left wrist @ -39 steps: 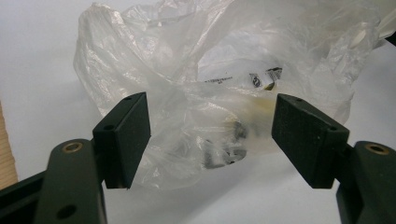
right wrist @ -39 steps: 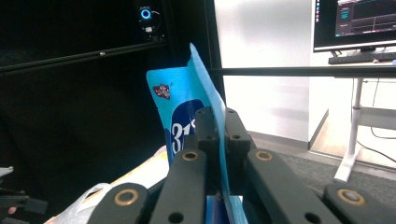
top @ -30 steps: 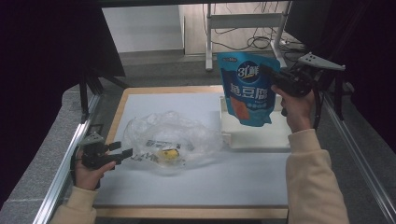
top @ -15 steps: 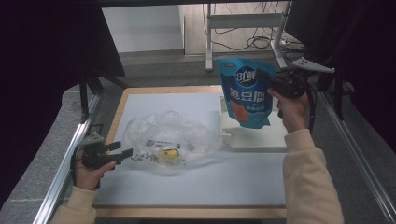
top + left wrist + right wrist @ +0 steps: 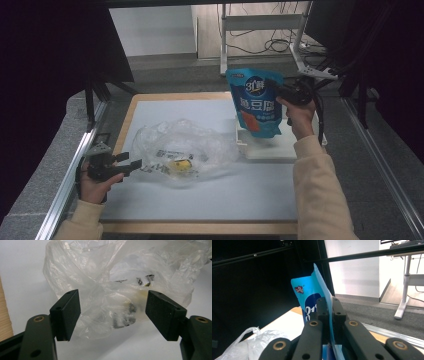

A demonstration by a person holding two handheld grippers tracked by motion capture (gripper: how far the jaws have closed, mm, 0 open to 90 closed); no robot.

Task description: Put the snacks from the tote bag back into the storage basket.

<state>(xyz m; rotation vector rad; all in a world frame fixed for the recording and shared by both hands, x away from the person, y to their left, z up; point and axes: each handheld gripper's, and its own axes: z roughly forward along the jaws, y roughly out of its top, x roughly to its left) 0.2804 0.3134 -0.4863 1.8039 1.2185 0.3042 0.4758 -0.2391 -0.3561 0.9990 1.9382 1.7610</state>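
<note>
A blue food pouch (image 5: 256,102) with white and orange print hangs upright above the white tray (image 5: 280,148), pinched at its right edge by my right gripper (image 5: 284,91). In the right gripper view the jaws are shut on the pouch's thin edge (image 5: 317,292), gripper (image 5: 328,307). A crumpled clear plastic bag (image 5: 182,147) with something yellow inside lies on the white mat. My left gripper (image 5: 135,164) rests at the bag's left edge, open; in the left gripper view the bag (image 5: 120,285) bulges between the spread pads (image 5: 67,312) without being pressed, gripper (image 5: 113,311).
The white mat (image 5: 200,200) lies on a wood-edged board (image 5: 125,125). Metal rails (image 5: 70,175) run along both sides. A desk frame and cables (image 5: 260,30) stand on the floor beyond the table.
My right gripper has brought the blue pouch down and slightly left, closer over the white tray. The left gripper and the plastic bag have stayed put.
</note>
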